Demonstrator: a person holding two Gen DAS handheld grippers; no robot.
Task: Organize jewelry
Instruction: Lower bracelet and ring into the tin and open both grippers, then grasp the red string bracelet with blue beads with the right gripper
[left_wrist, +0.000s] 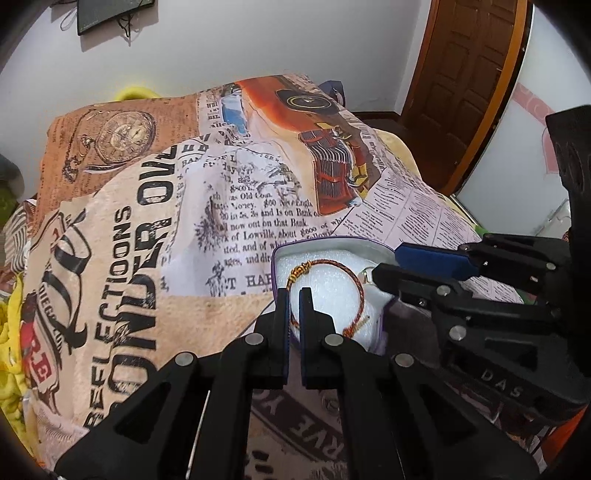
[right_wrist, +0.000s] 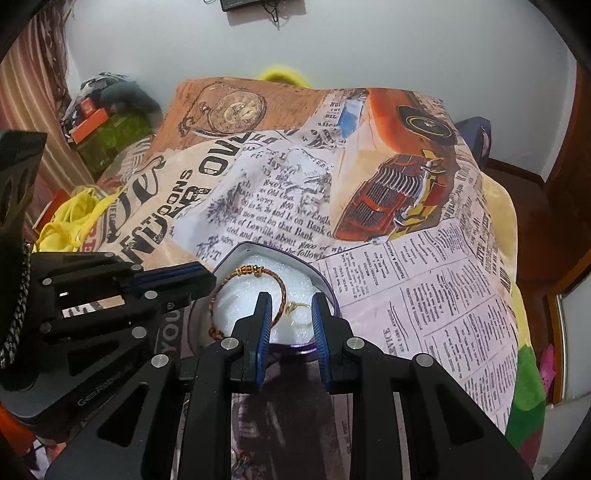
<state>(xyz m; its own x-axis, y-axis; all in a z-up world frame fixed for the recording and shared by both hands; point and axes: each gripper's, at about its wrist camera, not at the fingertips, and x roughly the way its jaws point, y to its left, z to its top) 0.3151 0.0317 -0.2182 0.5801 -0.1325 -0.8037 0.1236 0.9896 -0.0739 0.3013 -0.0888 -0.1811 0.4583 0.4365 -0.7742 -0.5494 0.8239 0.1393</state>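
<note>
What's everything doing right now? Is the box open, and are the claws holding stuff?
Jewelry box: open, no lid on it, white padding showing.
Braided bracelet: lying on the padding inside the box.
Gold ring: lying in the box beside the bracelet.
Left claw: nearly shut, bracelet cord between its fingers.
Right claw: open, over the ring, holding nothing.
Door: closed.

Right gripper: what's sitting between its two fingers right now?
In the right wrist view, the right gripper is open over the box; a small gold ring lies on white foam between its fingers, bracelet beside.
</note>
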